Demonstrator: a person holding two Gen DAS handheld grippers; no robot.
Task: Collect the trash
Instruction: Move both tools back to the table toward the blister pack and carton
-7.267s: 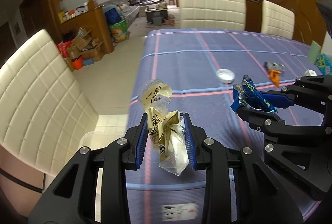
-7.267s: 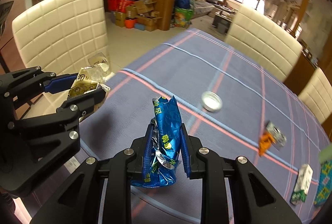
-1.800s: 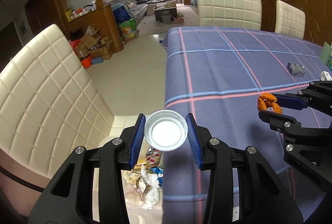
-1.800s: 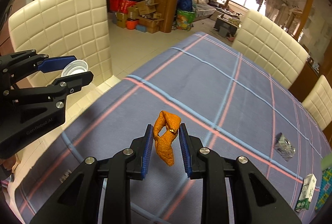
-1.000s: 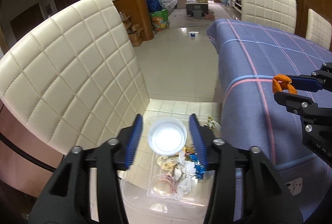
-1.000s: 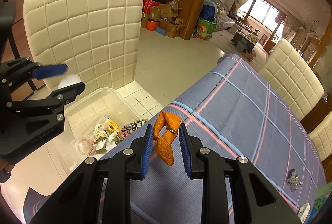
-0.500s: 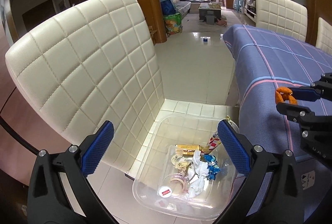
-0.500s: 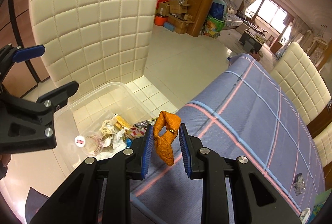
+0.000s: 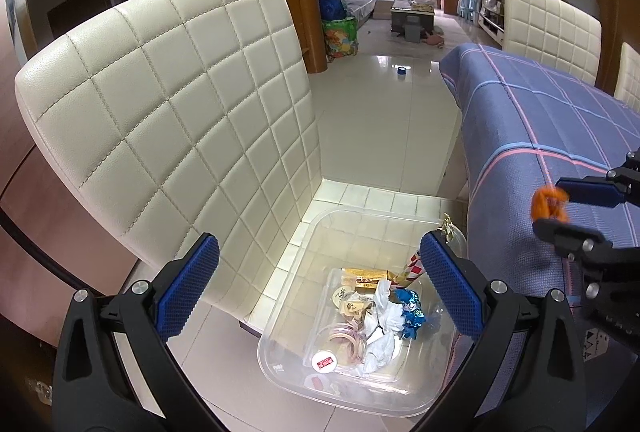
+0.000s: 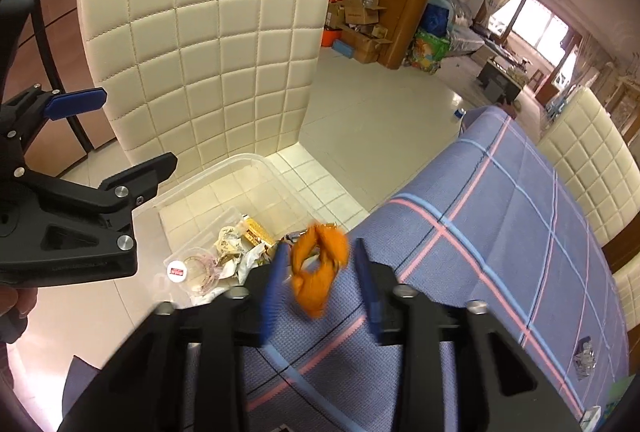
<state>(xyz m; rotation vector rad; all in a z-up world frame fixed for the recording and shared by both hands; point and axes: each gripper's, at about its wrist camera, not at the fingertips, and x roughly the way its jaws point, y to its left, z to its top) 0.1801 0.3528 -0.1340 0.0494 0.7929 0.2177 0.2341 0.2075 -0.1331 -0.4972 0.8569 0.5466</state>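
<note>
A clear plastic bin stands on a cream chair seat and holds several wrappers and a white lid. My left gripper is open and empty above the bin. My right gripper has its jaws parted, and the orange wrapper sits loose and blurred between them, over the table edge beside the bin. The orange wrapper also shows at the right in the left wrist view.
The cream quilted chair back rises behind the bin. The table with a blue striped cloth lies to the right, with a silver wrapper on it. More chairs stand beyond.
My left gripper dropped the white lid into the bin and stays open. My right gripper has just parted its jaws, and the orange wrapper is coming loose.
</note>
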